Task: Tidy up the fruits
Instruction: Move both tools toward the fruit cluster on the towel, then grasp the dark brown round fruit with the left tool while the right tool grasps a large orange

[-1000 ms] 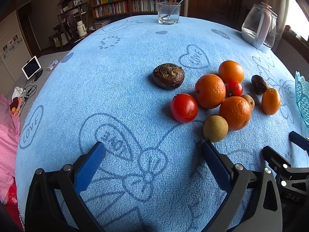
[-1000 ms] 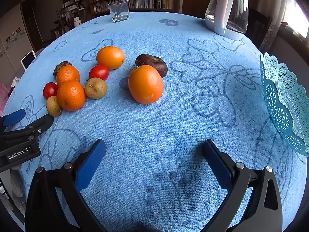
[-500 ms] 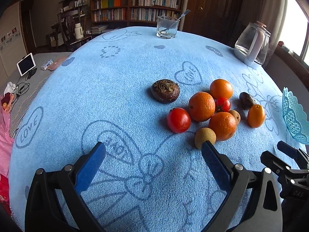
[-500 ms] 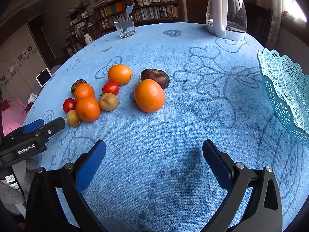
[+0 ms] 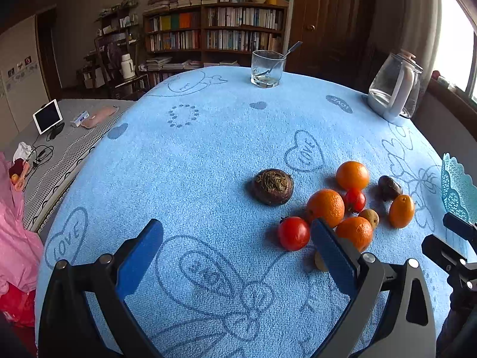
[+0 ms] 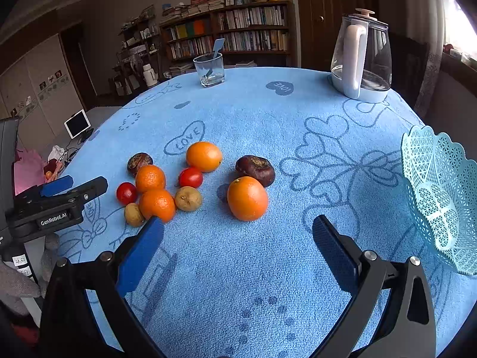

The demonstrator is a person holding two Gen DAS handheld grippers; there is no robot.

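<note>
Several fruits lie loose on the blue tablecloth (image 6: 268,268). A big orange (image 6: 247,198) lies nearest my right gripper (image 6: 237,252), with a dark brown fruit (image 6: 255,169) just behind it. To the left is a cluster of oranges (image 6: 157,204), red tomatoes (image 6: 190,177) and small brown fruits (image 6: 188,198). In the left wrist view the cluster (image 5: 326,207) lies to the right, with a dark round fruit (image 5: 272,186) and a red tomato (image 5: 294,233). My left gripper (image 5: 237,252) is open and empty above the cloth. My right gripper is open and empty too. A turquoise lattice basket (image 6: 441,197) stands at the right edge.
A glass with a spoon (image 6: 209,69) stands at the table's far side. A glass kettle (image 6: 360,59) stands at the far right. The left gripper's body (image 6: 56,200) shows at the left of the right wrist view. Bookshelves (image 5: 214,32) line the back wall.
Both grippers have risen and pulled back, so the fruits look smaller and farther away. More of the room shows. No fruit has moved, and both grippers stay open.
</note>
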